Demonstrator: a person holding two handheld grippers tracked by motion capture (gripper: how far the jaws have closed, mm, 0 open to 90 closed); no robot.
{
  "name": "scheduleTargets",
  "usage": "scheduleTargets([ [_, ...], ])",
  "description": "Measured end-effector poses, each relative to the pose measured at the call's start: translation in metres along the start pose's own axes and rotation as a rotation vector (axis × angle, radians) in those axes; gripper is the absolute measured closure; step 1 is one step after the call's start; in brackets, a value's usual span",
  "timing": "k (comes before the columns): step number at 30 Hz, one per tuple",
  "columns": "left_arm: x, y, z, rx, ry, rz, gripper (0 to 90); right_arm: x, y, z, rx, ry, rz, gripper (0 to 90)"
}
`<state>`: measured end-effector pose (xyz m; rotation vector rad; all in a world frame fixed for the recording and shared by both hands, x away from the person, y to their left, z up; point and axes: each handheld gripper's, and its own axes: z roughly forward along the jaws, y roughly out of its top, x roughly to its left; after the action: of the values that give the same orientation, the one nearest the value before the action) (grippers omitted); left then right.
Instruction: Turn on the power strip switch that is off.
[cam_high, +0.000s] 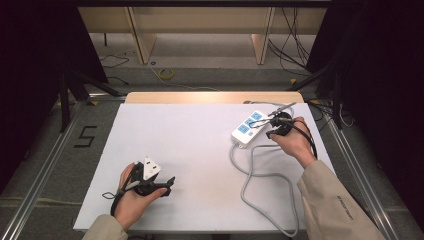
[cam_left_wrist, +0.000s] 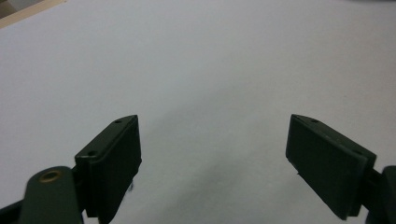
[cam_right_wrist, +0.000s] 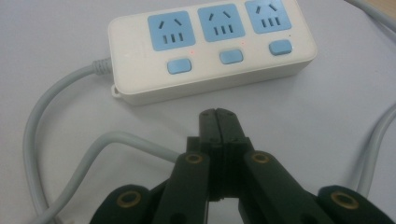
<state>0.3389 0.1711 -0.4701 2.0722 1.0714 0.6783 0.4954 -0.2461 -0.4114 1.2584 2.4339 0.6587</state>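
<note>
A white power strip (cam_high: 249, 128) with three blue sockets and three blue switches lies at the right of the white board (cam_high: 190, 150). In the right gripper view the power strip (cam_right_wrist: 210, 46) is just beyond my right gripper (cam_right_wrist: 217, 115), whose jaws are pressed together with nothing between them. In the high view the right gripper (cam_high: 270, 132) hovers at the strip's near side. My left gripper (cam_high: 169, 185) rests low at the board's front left. Its jaws stand wide apart over bare white surface, seen in the left gripper view (cam_left_wrist: 212, 158).
The strip's grey cable (cam_high: 265, 185) loops across the board's right front, and the cable (cam_right_wrist: 60, 140) curls just left of the right jaws. A wooden table edge (cam_high: 210, 97) runs behind the board. Metal rails (cam_high: 45, 165) and floor cables flank the table.
</note>
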Motion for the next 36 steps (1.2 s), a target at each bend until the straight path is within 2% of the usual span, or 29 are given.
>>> scheduleTargets([
  [36, 0.0, 0.0, -0.001, 0.0, 0.002, -0.002, 17.8, -0.017, 0.018, 0.019, 0.024, -0.028, 0.012, 90.0],
])
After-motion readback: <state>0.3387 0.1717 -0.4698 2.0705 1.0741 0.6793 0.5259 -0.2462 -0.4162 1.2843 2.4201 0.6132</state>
